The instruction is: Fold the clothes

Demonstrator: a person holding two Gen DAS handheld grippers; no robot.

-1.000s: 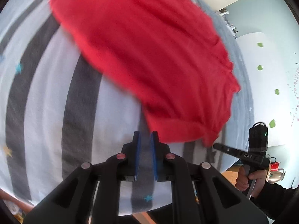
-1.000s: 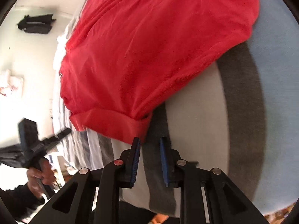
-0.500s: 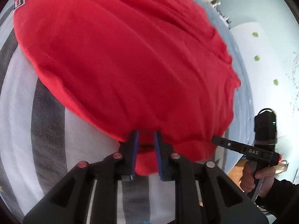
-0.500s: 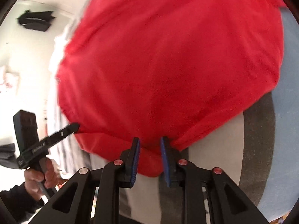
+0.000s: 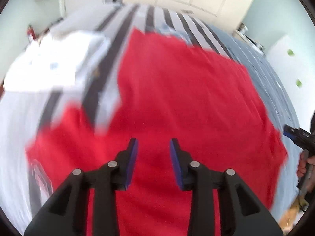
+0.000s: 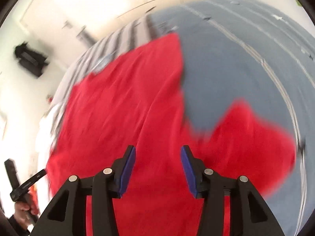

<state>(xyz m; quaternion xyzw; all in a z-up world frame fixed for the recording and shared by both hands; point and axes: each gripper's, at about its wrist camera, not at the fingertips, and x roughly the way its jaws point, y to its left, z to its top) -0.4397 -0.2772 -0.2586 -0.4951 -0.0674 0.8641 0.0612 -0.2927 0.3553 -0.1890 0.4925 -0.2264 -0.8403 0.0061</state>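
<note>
A red T-shirt lies spread on the bed, its body reaching away from me and one sleeve sticking out to the left. In the right wrist view the same red T-shirt fills the middle, with its other sleeve out to the right. My left gripper hovers open over the near part of the shirt, nothing between its blue pads. My right gripper is also open above the shirt, empty. Both views are motion-blurred.
The bed has a grey-and-white striped sheet on the left part and a blue-grey cover on the right. A folded white pile lies at the left. The right-hand tool and a hand show at the right edge.
Both grippers had their jaws nearly shut around the shirt's edge; now both stand wide open. The cameras have tilted up, and the shirt lies spread out on the bed.
</note>
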